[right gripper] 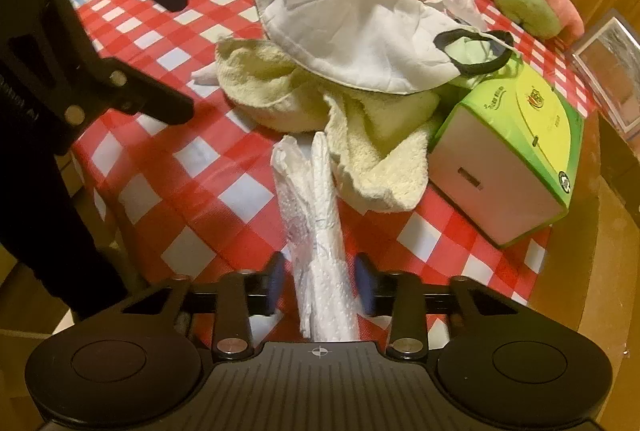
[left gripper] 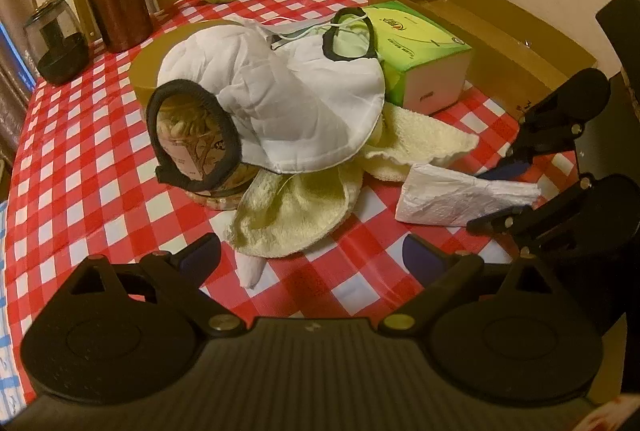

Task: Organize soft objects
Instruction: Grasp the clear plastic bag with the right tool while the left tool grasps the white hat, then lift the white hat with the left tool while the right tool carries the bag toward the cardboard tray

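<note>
red-checked table [left gripper: 92,167], soft things heaped mid-cloth.
we see our right gripper [right gripper: 320,285] with fingers around a white tissue [right gripper: 320,231], pads not clearly pressing; left gripper [left gripper: 310,251] fingers spread near the yellow towel [left gripper: 296,215].

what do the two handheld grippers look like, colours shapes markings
Both the left gripper and right gripper are matte black, with a ribbed centre plate flanked by two round discs. Angled linkage arms with silver and brass-coloured pins carry short fingers faced with dark blue pads. The right one has a small white crosshair mark on its plate. No cables or sleeves show.
</note>
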`<move>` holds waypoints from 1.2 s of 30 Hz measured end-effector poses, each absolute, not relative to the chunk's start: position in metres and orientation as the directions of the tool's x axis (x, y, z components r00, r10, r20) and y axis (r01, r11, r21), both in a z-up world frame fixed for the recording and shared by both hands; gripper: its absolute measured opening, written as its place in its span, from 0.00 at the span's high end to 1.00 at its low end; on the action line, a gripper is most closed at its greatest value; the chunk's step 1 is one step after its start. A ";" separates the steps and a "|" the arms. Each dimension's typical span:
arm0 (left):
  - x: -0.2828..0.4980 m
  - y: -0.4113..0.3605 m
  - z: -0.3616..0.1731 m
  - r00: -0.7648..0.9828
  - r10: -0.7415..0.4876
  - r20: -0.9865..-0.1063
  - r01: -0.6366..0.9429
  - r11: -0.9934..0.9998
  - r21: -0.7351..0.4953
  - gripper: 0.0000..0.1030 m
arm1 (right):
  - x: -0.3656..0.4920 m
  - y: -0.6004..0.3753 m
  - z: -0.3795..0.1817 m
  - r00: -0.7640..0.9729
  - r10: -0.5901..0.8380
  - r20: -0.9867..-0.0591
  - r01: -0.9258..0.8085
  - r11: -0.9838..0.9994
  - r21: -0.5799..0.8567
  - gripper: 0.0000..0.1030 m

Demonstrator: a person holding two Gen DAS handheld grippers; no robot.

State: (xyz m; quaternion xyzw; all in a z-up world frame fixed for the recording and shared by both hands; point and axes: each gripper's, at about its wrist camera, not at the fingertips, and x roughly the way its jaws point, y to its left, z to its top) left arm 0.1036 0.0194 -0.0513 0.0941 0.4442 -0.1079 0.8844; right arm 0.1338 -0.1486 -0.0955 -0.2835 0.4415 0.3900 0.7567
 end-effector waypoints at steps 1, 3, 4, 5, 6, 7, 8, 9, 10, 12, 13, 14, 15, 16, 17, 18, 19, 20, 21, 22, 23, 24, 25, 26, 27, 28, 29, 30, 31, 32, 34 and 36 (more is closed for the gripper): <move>0.104 0.019 -0.051 0.583 -0.105 -0.806 0.275 0.958 0.074 0.06 | 0.133 -0.149 -0.096 0.306 0.336 -0.891 -0.840 0.535 -0.087 0.78; 0.105 0.018 -0.050 0.590 -0.098 -0.802 0.277 0.957 0.088 0.06 | 0.131 -0.150 -0.095 0.312 0.334 -0.889 -0.836 0.541 -0.090 0.84; 0.104 0.018 -0.049 0.597 -0.093 -0.797 0.277 0.956 0.096 0.06 | 0.131 -0.150 -0.094 0.312 0.340 -0.887 -0.834 0.545 -0.085 0.85; 0.104 0.018 -0.048 0.601 -0.092 -0.794 0.275 0.956 0.098 0.06 | 0.130 -0.151 -0.092 0.314 0.347 -0.884 -0.830 0.552 -0.078 0.86; 0.104 0.018 -0.046 0.607 -0.091 -0.789 0.267 0.959 0.095 0.06 | 0.130 -0.153 -0.089 0.317 0.356 -0.879 -0.826 0.559 -0.071 0.86; 0.104 0.019 -0.044 0.610 -0.092 -0.787 0.259 0.962 0.088 0.06 | 0.128 -0.153 -0.085 0.319 0.364 -0.875 -0.823 0.564 -0.066 0.86; 0.105 0.020 -0.042 0.615 -0.093 -0.783 0.246 0.966 0.079 0.06 | 0.126 -0.154 -0.081 0.322 0.372 -0.871 -0.820 0.569 -0.061 0.87; 0.106 0.022 -0.039 0.625 -0.094 -0.775 0.229 0.971 0.067 0.06 | 0.125 -0.155 -0.077 0.325 0.380 -0.866 -0.817 0.574 -0.055 0.87; 0.107 0.023 -0.036 0.633 -0.090 -0.769 0.213 0.975 0.061 0.06 | 0.123 -0.157 -0.074 0.326 0.389 -0.861 -0.814 0.579 -0.046 0.87; 0.110 0.023 -0.032 0.651 -0.077 -0.755 0.181 0.982 0.055 0.06 | 0.119 -0.159 -0.066 0.334 0.404 -0.851 -0.807 0.590 -0.037 0.87; 0.111 0.024 -0.029 0.661 -0.072 -0.747 0.160 0.986 0.047 0.06 | 0.117 -0.160 -0.062 0.341 0.409 -0.847 -0.803 0.594 -0.036 0.87; 0.114 0.025 -0.027 0.669 -0.068 -0.740 0.140 0.989 0.037 0.07 | 0.115 -0.162 -0.058 0.347 0.412 -0.842 -0.800 0.599 -0.036 0.87; 0.116 0.026 -0.025 0.674 -0.066 -0.736 0.125 0.992 0.026 0.08 | 0.114 -0.163 -0.054 0.352 0.417 -0.838 -0.797 0.604 -0.034 0.87; 0.118 0.026 -0.024 0.681 -0.063 -0.729 0.108 0.994 0.015 0.10 | 0.112 -0.165 -0.050 0.359 0.422 -0.832 -0.792 0.610 -0.032 0.87; 0.120 0.027 -0.023 0.687 -0.060 -0.724 0.093 0.996 0.006 0.11 | 0.111 -0.167 -0.046 0.367 0.427 -0.826 -0.787 0.616 -0.032 0.87; 0.124 0.027 -0.022 0.693 -0.054 -0.719 0.074 0.997 -0.004 0.13 | 0.111 -0.170 -0.043 0.378 0.430 -0.820 -0.781 0.623 -0.033 0.87; 0.126 0.027 -0.022 0.698 -0.048 -0.714 0.056 0.998 -0.012 0.13 | 0.111 -0.173 -0.039 0.389 0.431 -0.814 -0.773 0.634 -0.034 0.87; 0.129 0.027 -0.023 0.702 -0.042 -0.711 0.041 0.999 -0.018 0.14 | 0.111 -0.177 -0.036 0.401 0.432 -0.808 -0.762 0.646 -0.033 0.87; 0.132 0.027 -0.024 0.704 -0.038 -0.709 0.030 0.999 -0.024 0.17 | 0.112 -0.180 -0.033 0.414 0.431 -0.802 -0.750 0.660 -0.032 0.87; 0.134 0.027 -0.024 0.708 -0.037 -0.705 0.022 0.999 -0.031 0.19 | 0.114 -0.183 -0.031 0.426 0.429 -0.796 -0.738 0.674 -0.032 0.87; 0.138 0.026 -0.025 0.712 -0.035 -0.701 0.012 0.999 -0.037 0.20 | 0.116 -0.186 -0.028 0.440 0.426 -0.791 -0.725 0.688 -0.033 0.87; 0.140 0.025 -0.027 0.714 -0.031 -0.700 0.003 0.999 -0.041 0.21 | 0.118 -0.190 -0.027 0.451 0.422 -0.787 -0.712 0.702 -0.031 0.87; 0.142 0.024 -0.028 0.715 -0.028 -0.699 -0.007 0.999 -0.047 0.24 | 0.123 -0.194 -0.025 0.457 0.421 -0.783 -0.701 0.713 -0.025 0.87; 0.145 0.024 -0.029 0.715 -0.027 -0.698 -0.018 0.998 -0.057 0.27 | 0.125 -0.196 -0.025 0.463 0.418 -0.781 -0.689 0.724 -0.021 0.87; 0.147 0.023 -0.030 0.714 -0.029 -0.699 -0.025 0.997 -0.068 0.33 | 0.128 -0.200 -0.023 0.469 0.415 -0.780 -0.680 0.733 -0.020 0.87; 0.148 0.021 -0.031 0.713 -0.026 -0.700 -0.035 0.997 -0.073 0.37 | 0.130 -0.202 -0.023 0.476 0.409 -0.779 -0.670 0.742 -0.020 0.87; 0.149 0.020 -0.031 0.714 -0.017 -0.699 -0.046 0.996 -0.072 0.38 | 0.133 -0.205 -0.024 0.480 0.405 -0.778 -0.663 0.749 -0.019 0.87; 0.150 0.020 -0.031 0.717 -0.015 -0.697 -0.052 0.996 -0.074 0.45 | 0.135 -0.208 -0.024 0.484 0.400 -0.778 -0.654 0.756 -0.018 0.87; 0.150 0.020 -0.030 0.719 -0.014 -0.695 -0.057 0.995 -0.079 0.55 | 0.136 -0.209 -0.024 0.488 0.397 -0.778 -0.646 0.764 -0.015 0.87; 0.150 0.019 -0.030 0.717 -0.014 -0.697 -0.063 0.994 -0.084 0.59 | 0.137 -0.211 -0.024 0.491 0.395 -0.777 -0.639 0.769 -0.013 0.87; 0.149 0.021 -0.029 0.718 -0.015 -0.696 -0.074 0.992 -0.098 0.71 | 0.139 -0.214 -0.024 0.494 0.393 -0.775 -0.628 0.778 -0.006 0.87; 0.147 0.022 -0.028 0.719 -0.022 -0.694 -0.075 0.991 -0.109 0.80 | 0.141 -0.216 -0.023 0.498 0.393 -0.773 -0.621 0.784 -0.002 0.87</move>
